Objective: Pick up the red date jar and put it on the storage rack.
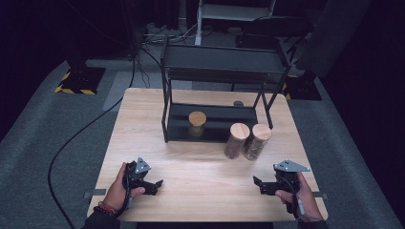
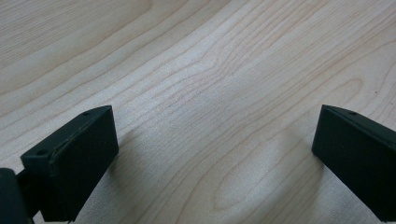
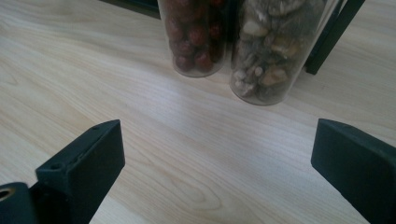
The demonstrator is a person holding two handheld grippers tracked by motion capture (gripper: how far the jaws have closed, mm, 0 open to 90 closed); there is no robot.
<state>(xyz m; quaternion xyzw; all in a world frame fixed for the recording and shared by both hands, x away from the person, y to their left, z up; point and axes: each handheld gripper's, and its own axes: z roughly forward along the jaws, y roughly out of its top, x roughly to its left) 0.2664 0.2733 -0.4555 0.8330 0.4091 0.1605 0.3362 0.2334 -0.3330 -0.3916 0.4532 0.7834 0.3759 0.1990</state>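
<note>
I see a light wooden table [image 1: 191, 191] at frame centre, with a black two-tier metal rack [image 1: 222, 71] across its upper half. Grey carpet [image 1: 38, 143] surrounds it. A black cable [image 1: 71, 138] curves down the left side. A yellow-and-black striped base [image 1: 76, 81] sits upper left.

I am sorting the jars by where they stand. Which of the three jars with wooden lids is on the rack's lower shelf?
The jar on the shelf, left of the others and alone. The red-filled jar and the nut-filled jar stand side by side on the table.
</note>
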